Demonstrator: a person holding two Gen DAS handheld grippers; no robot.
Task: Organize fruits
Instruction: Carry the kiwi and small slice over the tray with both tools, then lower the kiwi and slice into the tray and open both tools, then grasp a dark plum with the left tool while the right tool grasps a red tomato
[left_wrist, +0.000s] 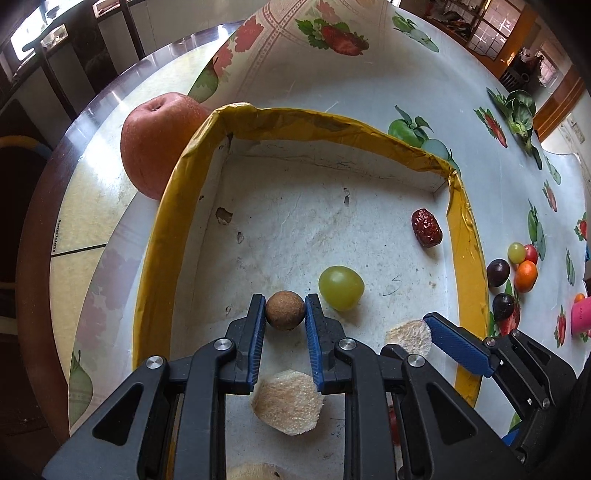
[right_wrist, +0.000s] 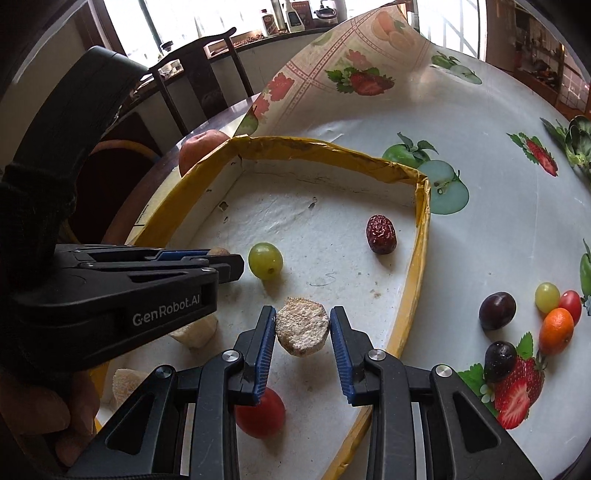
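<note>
Fruit sorting partly done, with two pieces carried over the tray.
Beside the yellow-rimmed tray (left_wrist: 469, 254) on the counter (right_wrist: 480, 229) an apple (left_wrist: 159, 144) is left outside the far left corner, and a cluster of small fruits (right_wrist: 532, 325) outside the right wall; inside, a green grape (left_wrist: 340, 287) and a red date (left_wrist: 426, 228) are already laid. The left hand-held gripper (left_wrist: 285, 308) is clenched on a brown round fruit (left_wrist: 285, 309), the right hand-held gripper (right_wrist: 303, 326) on a pale slice (right_wrist: 302, 331).

I count one brown ball (left_wrist: 285, 309) between my left fingers (left_wrist: 255, 325); three pale slices (right_wrist: 302, 326), one between my right fingers (right_wrist: 266, 339); two green grapes (left_wrist: 341, 288); two cherry tomatoes (right_wrist: 260, 413); two dark plums (right_wrist: 496, 310); one red date (left_wrist: 426, 228); one orange (right_wrist: 556, 330); one apple (left_wrist: 159, 140).
</note>
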